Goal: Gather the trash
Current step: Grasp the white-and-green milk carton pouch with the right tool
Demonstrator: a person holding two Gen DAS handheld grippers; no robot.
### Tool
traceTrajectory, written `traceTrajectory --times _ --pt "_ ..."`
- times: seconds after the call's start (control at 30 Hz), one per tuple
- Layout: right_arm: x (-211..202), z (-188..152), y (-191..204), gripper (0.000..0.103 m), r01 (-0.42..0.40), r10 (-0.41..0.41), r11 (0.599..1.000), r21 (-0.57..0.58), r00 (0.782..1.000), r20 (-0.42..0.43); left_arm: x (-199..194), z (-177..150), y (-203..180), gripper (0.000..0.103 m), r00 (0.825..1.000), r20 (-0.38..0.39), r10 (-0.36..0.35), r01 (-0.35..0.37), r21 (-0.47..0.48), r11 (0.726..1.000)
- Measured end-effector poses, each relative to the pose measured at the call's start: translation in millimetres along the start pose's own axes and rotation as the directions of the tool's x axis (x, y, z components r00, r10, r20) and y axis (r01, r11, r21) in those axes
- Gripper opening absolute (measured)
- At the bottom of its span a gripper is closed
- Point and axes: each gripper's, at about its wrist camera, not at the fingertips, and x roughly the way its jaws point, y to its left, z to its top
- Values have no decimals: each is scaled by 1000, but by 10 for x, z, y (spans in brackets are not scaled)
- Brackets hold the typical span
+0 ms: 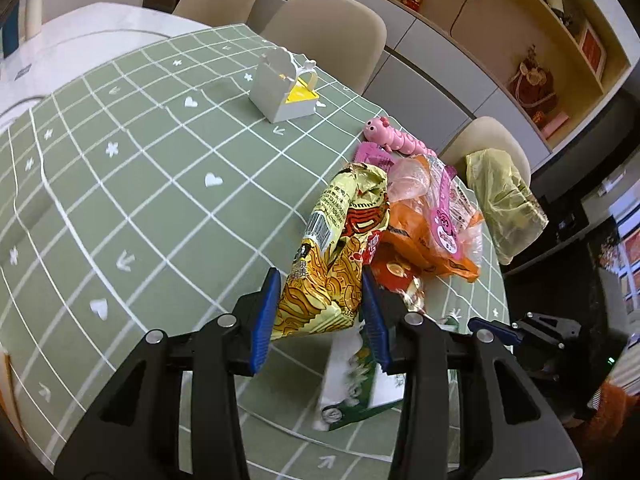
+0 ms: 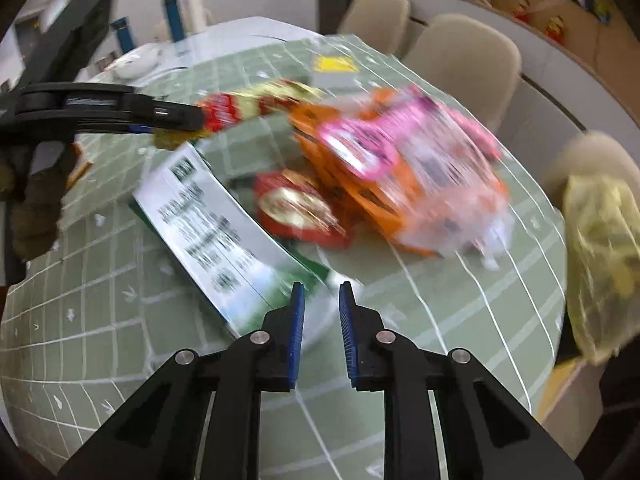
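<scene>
The left gripper (image 1: 320,316) has its two blue-padded jaws clenched on the lower end of a yellow crinkled noodle packet (image 1: 340,248), which is lifted above the table and leans away from the camera. The right gripper (image 2: 322,332) has its jaws released, with a narrow gap between them and nothing inside; its tips are just over the near corner of a flat green and white paper package (image 2: 216,232) that lies on the green checked tablecloth (image 1: 140,184). Beside this package lies a small red and gold round wrapper (image 2: 300,208), and behind it there is an orange plastic bag (image 1: 424,248) with a pink and clear printed wrapper (image 1: 444,208) on top. Further away, near the table edge, a pink toy caterpillar (image 1: 396,136) lies, and a white box with a yellow inside (image 1: 284,88) stands well apart. A pale yellow plastic bag (image 1: 500,204) hangs on a beige chair (image 1: 496,140) beside the table.
</scene>
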Motion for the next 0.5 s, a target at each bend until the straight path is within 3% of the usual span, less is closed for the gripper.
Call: traceTrajectory --times 0.13,0.23,0.3,0.33,0.37,0.43,0.5 --pt "-62 -168 -261 18 41 -38 996 80 999 -37 -20 -117 -51 38 1000 -3 -3 3 -15 1000" --pt "-233 -196 -277 18 -14 13 997 80 1000 7 -62 -194 -99 38 999 7 31 -31 7 999" --pt "-379 -187 -173 24 -43 42 999 19 997 59 -99 -203 -71 38 999 15 50 -51 9 999" --pt "-422 -176 -107 40 -56 58 998 -17 995 77 -122 -199 -40 38 998 20 64 -64 5 998" --pt "-443 -156 -38 49 -79 83 995 -54 993 89 -141 -190 -3 38 997 24 75 -75 -1 997" --pt "-429 -76 140 49 -128 140 983 -134 986 87 -181 -169 94 38 995 27 100 -99 -20 995" --pt "-364 0 366 49 -108 132 963 -247 988 83 -220 -156 182 38 992 28 121 -121 -31 992"
